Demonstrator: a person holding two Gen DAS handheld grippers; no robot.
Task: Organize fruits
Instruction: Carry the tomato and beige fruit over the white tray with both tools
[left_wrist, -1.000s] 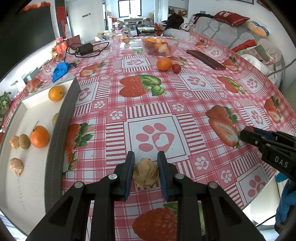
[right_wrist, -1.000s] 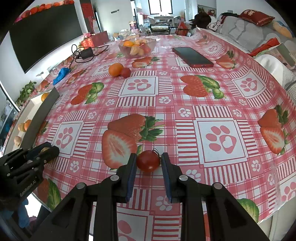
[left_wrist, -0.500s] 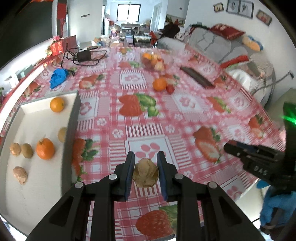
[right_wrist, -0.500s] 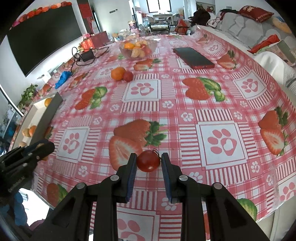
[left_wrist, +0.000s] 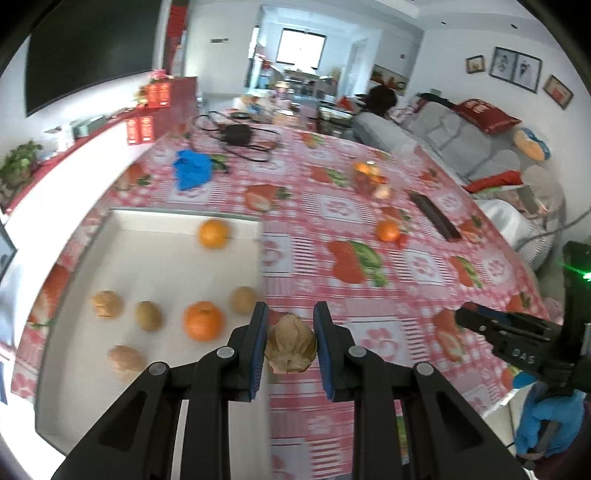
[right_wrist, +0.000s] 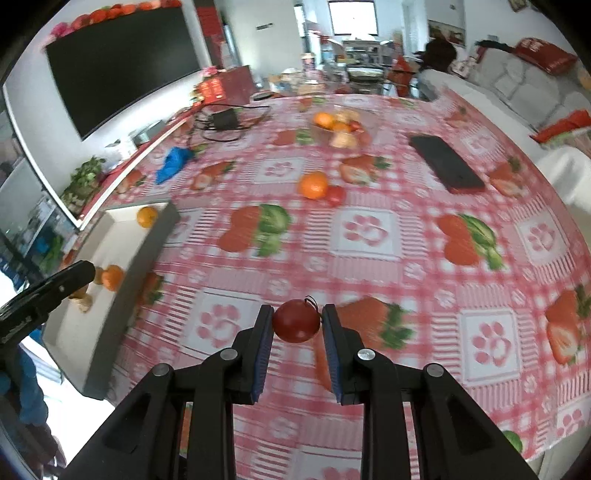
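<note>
My left gripper (left_wrist: 290, 345) is shut on a tan walnut (left_wrist: 291, 349), held in the air over the right wall of the white tray (left_wrist: 155, 254). Inside the tray lie two oranges (left_wrist: 203, 319), kiwis (left_wrist: 147, 315) and walnuts (left_wrist: 106, 303). My right gripper (right_wrist: 297, 325) is shut on a small red tomato (right_wrist: 296, 320), lifted above the checked tablecloth (right_wrist: 369, 236). A loose orange (right_wrist: 313, 185) and a red fruit (right_wrist: 335, 195) lie on the cloth; a glass bowl (right_wrist: 341, 130) of fruit stands farther back.
A black phone (right_wrist: 445, 163) lies right of the bowl. A blue cloth (left_wrist: 192, 172) and a black charger with cables (left_wrist: 238, 136) sit at the far left of the table. A sofa (left_wrist: 476, 140) runs along the right. A hand in a blue glove (left_wrist: 546, 421) holds the right gripper.
Both grippers rose from the table with their fruit. The left one swung left toward the tray, which now fills more of its view. The right one also shifted toward the tray.
</note>
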